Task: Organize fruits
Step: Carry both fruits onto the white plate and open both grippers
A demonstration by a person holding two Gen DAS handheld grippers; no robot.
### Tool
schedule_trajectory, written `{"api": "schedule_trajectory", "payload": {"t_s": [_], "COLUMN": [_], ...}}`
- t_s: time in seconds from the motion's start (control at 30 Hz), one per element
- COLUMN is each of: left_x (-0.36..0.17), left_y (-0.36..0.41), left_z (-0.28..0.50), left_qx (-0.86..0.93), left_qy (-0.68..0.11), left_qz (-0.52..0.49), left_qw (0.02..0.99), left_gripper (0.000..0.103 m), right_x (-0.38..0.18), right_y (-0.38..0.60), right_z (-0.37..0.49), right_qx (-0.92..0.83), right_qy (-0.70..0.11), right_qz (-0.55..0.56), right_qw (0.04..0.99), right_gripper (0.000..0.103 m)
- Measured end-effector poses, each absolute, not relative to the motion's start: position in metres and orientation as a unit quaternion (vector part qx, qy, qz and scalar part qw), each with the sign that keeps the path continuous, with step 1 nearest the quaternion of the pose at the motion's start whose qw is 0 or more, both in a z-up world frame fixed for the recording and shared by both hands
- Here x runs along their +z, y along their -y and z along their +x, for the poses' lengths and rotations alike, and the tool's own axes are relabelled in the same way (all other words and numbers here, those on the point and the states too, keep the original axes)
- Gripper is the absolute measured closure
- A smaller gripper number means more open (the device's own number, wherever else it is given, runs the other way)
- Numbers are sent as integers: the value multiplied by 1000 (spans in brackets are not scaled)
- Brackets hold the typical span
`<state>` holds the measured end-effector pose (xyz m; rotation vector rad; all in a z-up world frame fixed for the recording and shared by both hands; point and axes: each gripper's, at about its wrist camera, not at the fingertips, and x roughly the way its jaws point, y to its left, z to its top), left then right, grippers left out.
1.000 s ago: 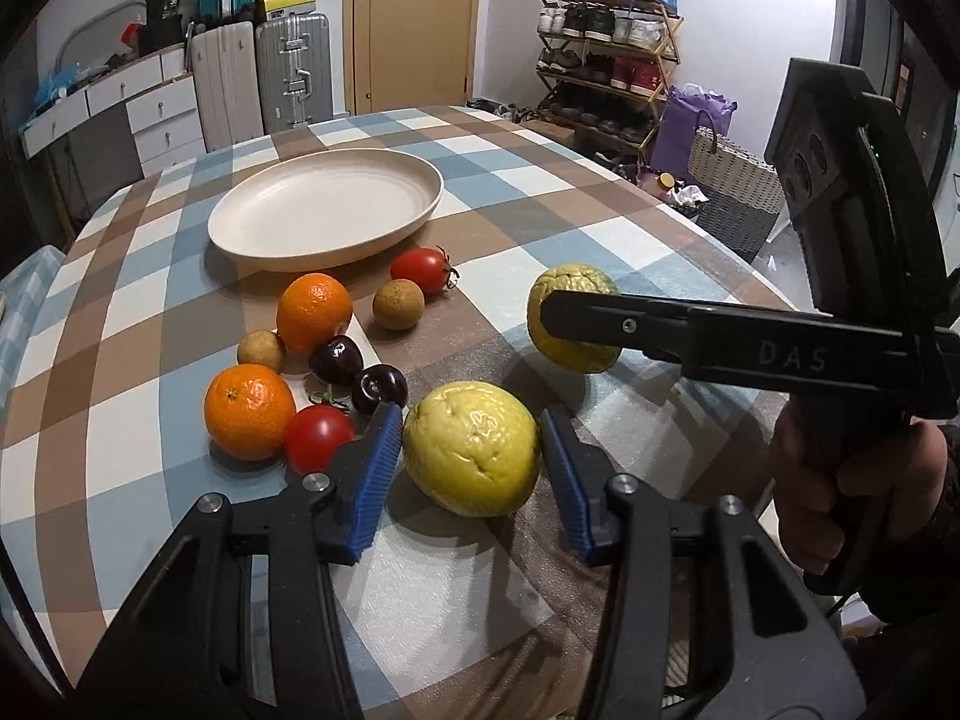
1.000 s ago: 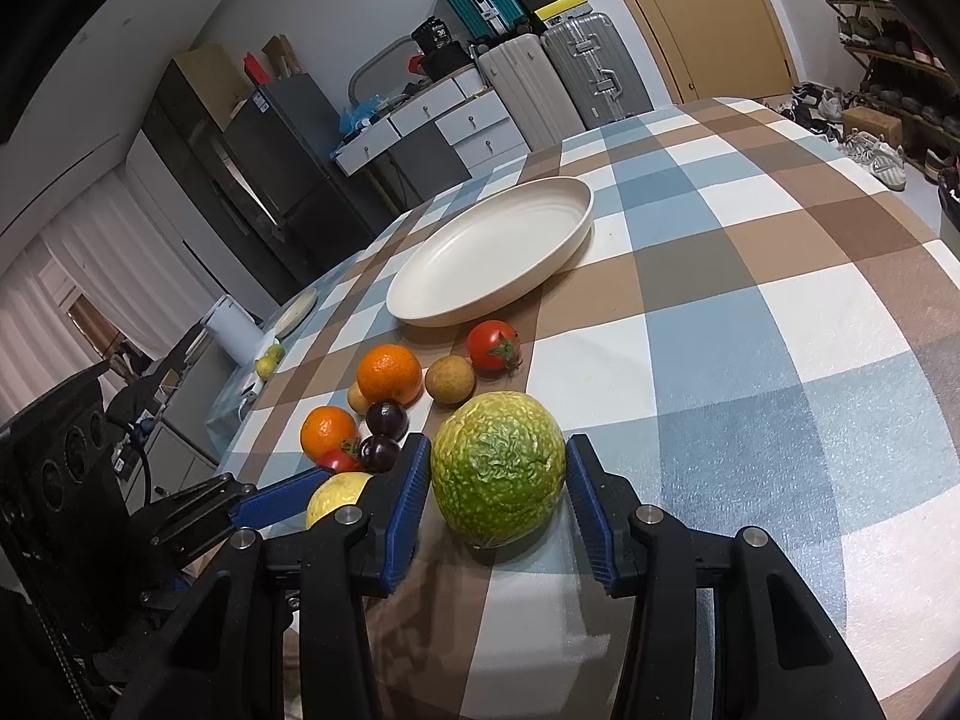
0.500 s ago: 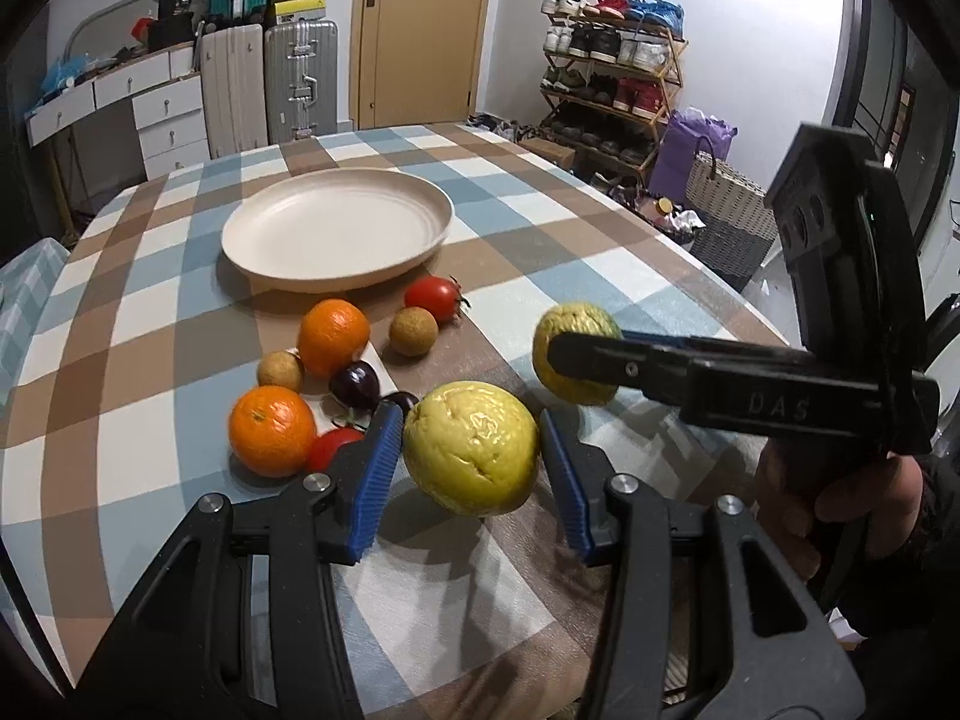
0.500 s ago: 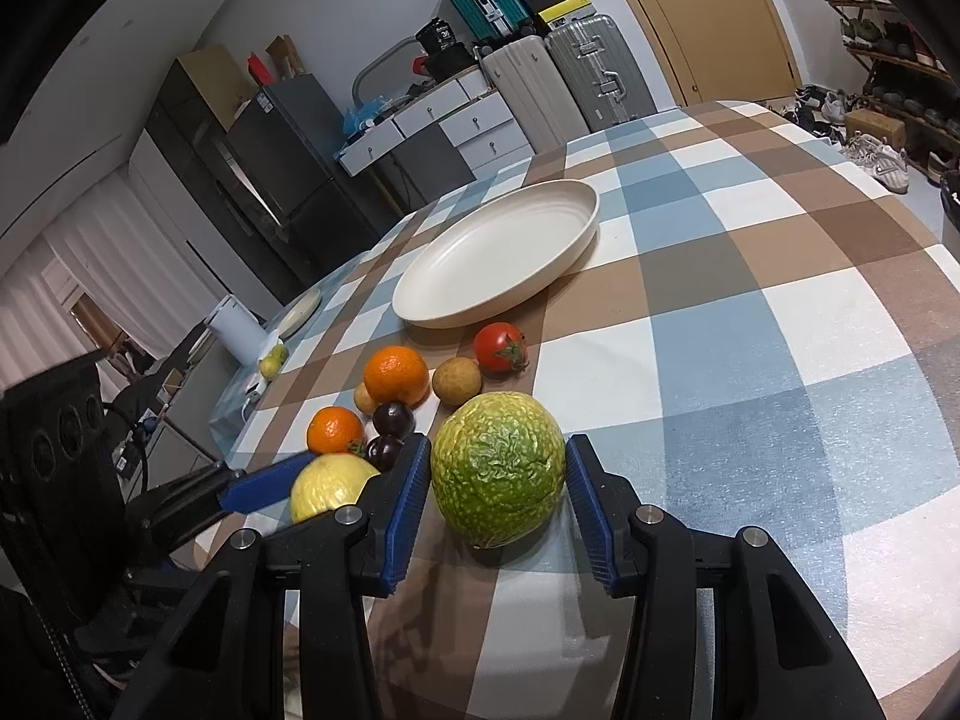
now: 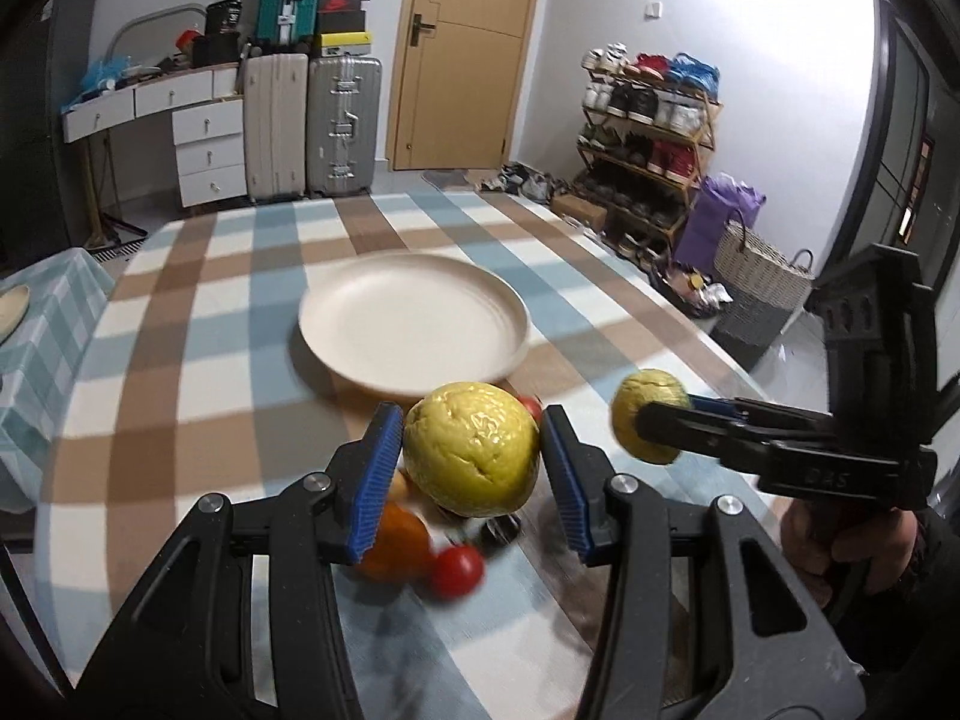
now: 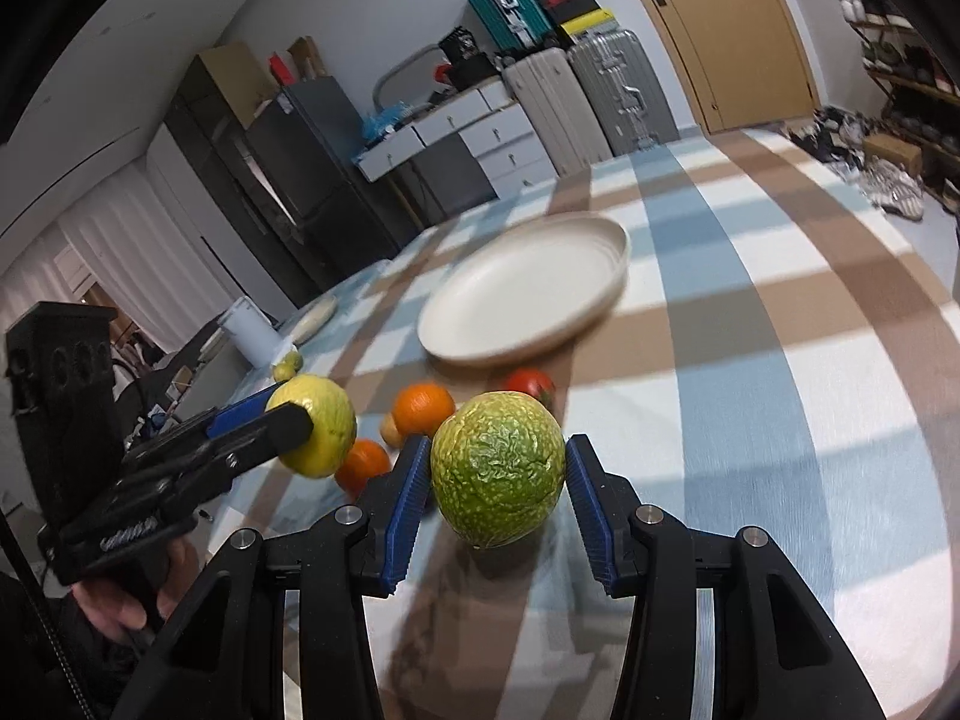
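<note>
My left gripper [image 5: 471,456] is shut on a yellow citrus [image 5: 471,449] and holds it above the checked table [image 5: 180,396]. My right gripper [image 6: 498,480] is shut on a green citrus [image 6: 498,468], also lifted; this gripper and its fruit also show in the left wrist view [image 5: 651,417]. The left gripper with the yellow citrus shows in the right wrist view [image 6: 315,423]. A cream plate [image 5: 414,321] lies empty beyond both fruits, also in the right wrist view [image 6: 528,288]. Below lie oranges [image 6: 423,408], tomatoes [image 5: 457,567] and small dark fruits, partly hidden.
Suitcases [image 5: 342,126] and white drawers [image 5: 207,147] stand past the table's far edge, next to a door. A shoe rack [image 5: 648,138] and a wicker basket [image 5: 759,282] stand at the right. A second checked table [image 5: 42,300] is at the left.
Both grippers have lifted their citrus fruits off the table and moved toward the plate. The fruit cluster now lies below and behind the left gripper's fingers.
</note>
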<state>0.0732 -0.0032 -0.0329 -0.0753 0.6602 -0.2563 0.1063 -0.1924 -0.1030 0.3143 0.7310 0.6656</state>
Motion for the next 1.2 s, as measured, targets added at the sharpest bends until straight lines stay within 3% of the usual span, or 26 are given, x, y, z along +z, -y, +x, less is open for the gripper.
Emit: {"api": "schedule_trajectory", "payload": {"t_s": [0.4,0.87,0.97,1.2], "left_x": [-1,-53,-64,-90], "left_y": [-27,-41,-44,-46], "left_z": [180,322,339,363], "left_qx": [-122,-139,-145,-150], "left_qy": [-335,-381,-390,-401], "left_qz": [-51,-74,-77,-72], "left_qw": [933,911,906,901], "left_gripper": [58,59,79,79], "right_x": [-57,-70,-83,-115], "right_y": [178,139,130,118], "right_z": [188,306,327,358], "right_qx": [347,367,366,355], "right_qy": [-334,-375,-387,-419], "right_qz": [138,140,147,164], "right_qw": [865,840,833,820], "right_gripper": [56,56,56,56]}}
